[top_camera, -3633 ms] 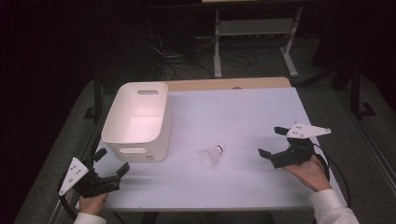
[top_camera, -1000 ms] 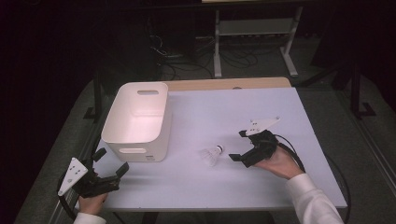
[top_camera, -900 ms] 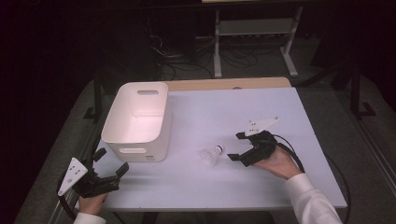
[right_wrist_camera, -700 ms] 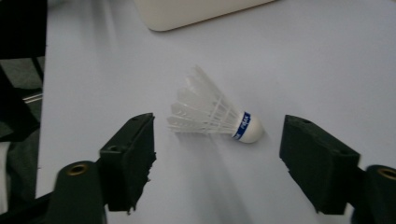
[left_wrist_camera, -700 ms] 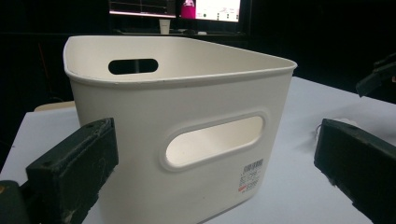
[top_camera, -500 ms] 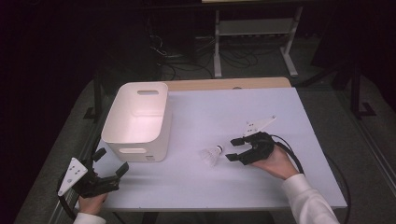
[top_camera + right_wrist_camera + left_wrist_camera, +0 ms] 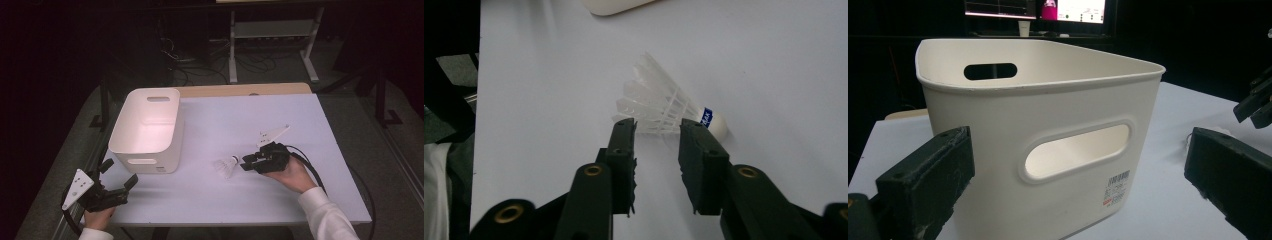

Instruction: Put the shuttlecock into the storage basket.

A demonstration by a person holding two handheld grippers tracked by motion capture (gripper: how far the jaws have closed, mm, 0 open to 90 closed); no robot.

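While low, right gripper (image 7: pixel 658 131) at shuttlecock (image 7: pixel 669 107)

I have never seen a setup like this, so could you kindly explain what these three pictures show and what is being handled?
A person sits at a white table and holds a hand-held two-jaw grasping tool in each hand. The high view looks down from above; the other two pictures come from cameras riding on each tool, looking along its black jaws.

On the table stand a white bin with handle slots and a feathered shuttlecock lying on its side.

The left tool rests open near the bin. The right tool has just been closing on the shuttlecock: its tips reach the feathers' lower edge, but a gap remains, so nothing is gripped yet.
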